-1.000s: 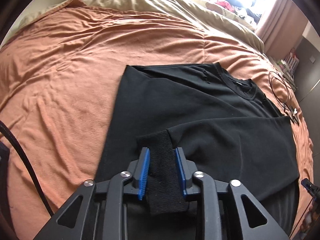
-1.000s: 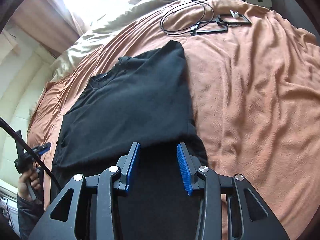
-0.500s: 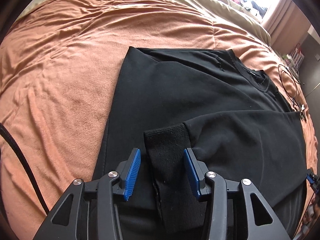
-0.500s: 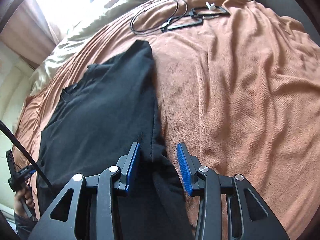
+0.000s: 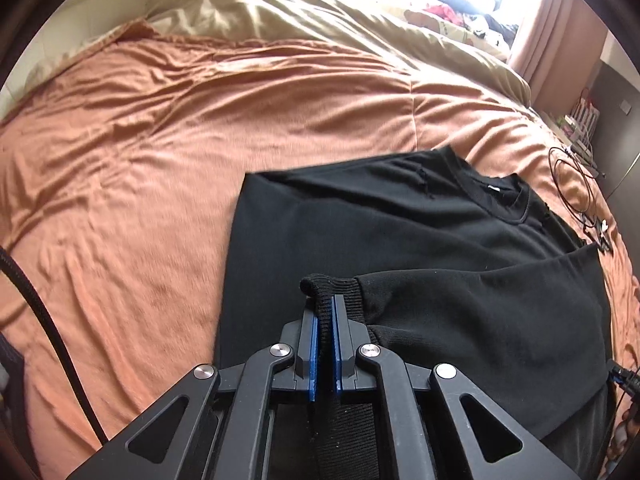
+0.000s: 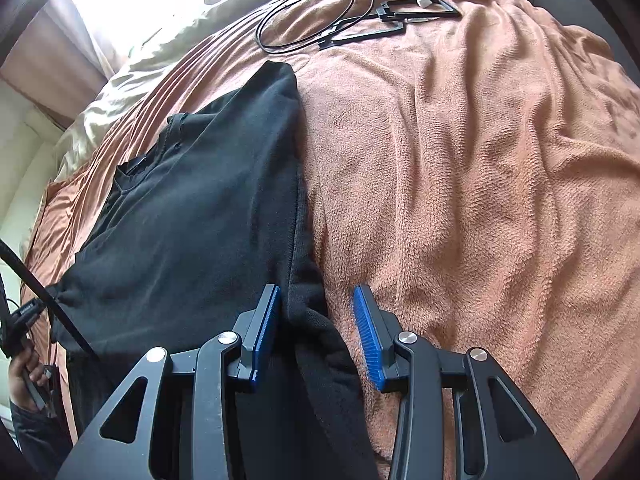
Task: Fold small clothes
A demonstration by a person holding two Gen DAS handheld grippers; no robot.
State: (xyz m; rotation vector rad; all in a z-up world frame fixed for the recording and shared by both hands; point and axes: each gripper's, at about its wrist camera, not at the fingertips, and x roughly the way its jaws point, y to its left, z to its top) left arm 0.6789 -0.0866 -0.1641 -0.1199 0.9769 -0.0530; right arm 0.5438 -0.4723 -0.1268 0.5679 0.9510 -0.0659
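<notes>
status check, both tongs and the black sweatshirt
Left tongs shut on ribbed sleeve cuff. Right tongs open, straddling black sweatshirt edge. Cables at far corner, well clear.

A rumpled orange fleece blanket (image 6: pixel 480 184) covers the bed. At its far edge lies a crumpled beige duvet (image 5: pixel 320 20), and on the blanket, near that edge, a coiled thin black cable (image 6: pixel 312 16) sits touching flat black rectangular frames (image 6: pixel 400 20).

Bed w/ orange blanket (image 5: pixel 168 184); black sweatshirt (image 5: pixel 360 224) lies flat on it just ahead of left gripper (image 5: pixel 325 312). Beige duvet (image 5: pixel 320 28) far end. Black cable loop (image 6: pixel 316 12) & flat black frames (image 6: pixel 400 20) well ahead of right gripper (image 6: pixel 318 312).
</notes>
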